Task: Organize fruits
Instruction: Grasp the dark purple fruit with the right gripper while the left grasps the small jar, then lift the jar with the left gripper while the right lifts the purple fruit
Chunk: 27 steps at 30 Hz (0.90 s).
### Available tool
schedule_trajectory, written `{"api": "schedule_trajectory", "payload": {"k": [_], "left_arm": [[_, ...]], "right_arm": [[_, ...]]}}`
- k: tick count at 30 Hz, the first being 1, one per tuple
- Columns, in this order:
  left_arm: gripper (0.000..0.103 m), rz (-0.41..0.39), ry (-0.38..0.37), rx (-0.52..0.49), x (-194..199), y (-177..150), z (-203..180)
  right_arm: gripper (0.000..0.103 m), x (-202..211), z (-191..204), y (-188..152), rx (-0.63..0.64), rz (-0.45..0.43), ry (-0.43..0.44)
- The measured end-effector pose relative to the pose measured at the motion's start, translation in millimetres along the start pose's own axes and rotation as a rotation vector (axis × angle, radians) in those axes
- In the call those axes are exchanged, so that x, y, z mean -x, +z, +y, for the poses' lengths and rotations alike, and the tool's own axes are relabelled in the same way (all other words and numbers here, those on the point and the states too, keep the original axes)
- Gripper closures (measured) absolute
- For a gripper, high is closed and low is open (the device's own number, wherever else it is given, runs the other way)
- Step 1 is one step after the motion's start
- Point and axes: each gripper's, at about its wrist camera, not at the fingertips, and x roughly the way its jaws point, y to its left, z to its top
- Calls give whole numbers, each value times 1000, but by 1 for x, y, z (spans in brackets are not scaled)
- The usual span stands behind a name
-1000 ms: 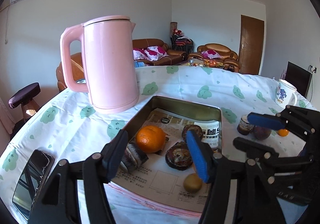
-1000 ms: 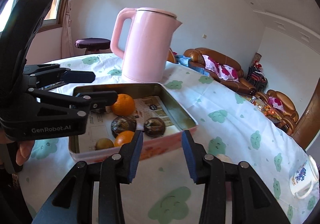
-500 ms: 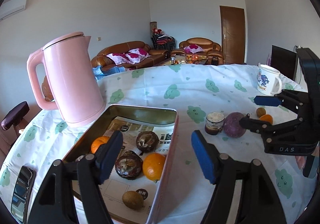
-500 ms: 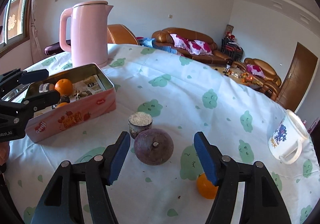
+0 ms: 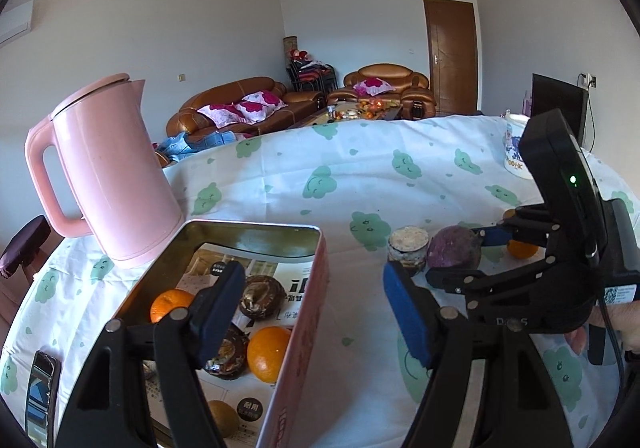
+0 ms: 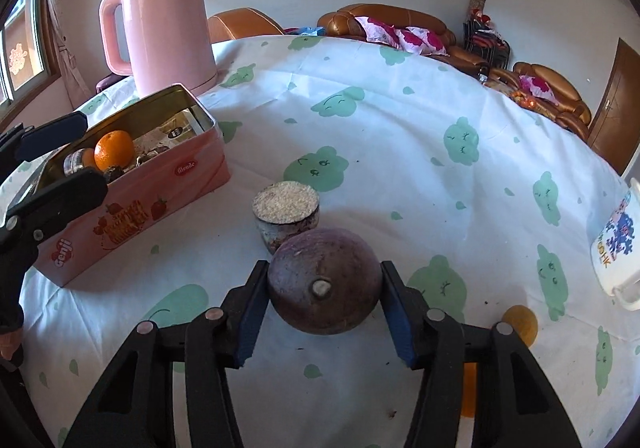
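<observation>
The right wrist view shows the right gripper closing around the purple fruit, which sits on the table between its two blue pads; whether the pads already press on the skin is hard to tell, though they appear to touch both sides. Just beyond the fruit, touching or nearly so, stands a small cut piece with a pale top. Beside the right finger lies an orange, half cut off behind it.

Only the left wrist view looks down into the tin, which lies under and ahead of the left gripper. That gripper is released, with nothing between its fingers. Inside the tin are two oranges, dark round fruits and a brownish one, partly hidden by the left finger. From the right wrist view only one orange shows above the tin's wall.

The pink kettle stands past the tin. A mug to the far right is cut off in both views.
</observation>
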Motion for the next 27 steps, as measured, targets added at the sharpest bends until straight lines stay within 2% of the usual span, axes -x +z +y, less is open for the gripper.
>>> {"api": "schedule_trajectory", "payload": {"k": [10,16,18,20,22,27], "left_arm": [[29,72,-80,-25,-29,14,-36],[30,150,-123,-55,-62,22,-62],[34,172,-126,-68,-72,22,-69],[45,196,-137,-68,-81,23,-72],[51,225,-147,-57,-91,24,-74],[64,247,-118,-80,-100,20,-78]], "right_arm": [[48,32,-33,-7,-137,-140,-143],[48,43,-57,-11,-220,-190,-163],[48,46,-59,-12,-227,-203,-167],[48,48,-59,-13,-229,-215,-166],[48,49,-58,-13,-224,-222,-163],[48,50,-54,-14,-200,-229,-156]]}}
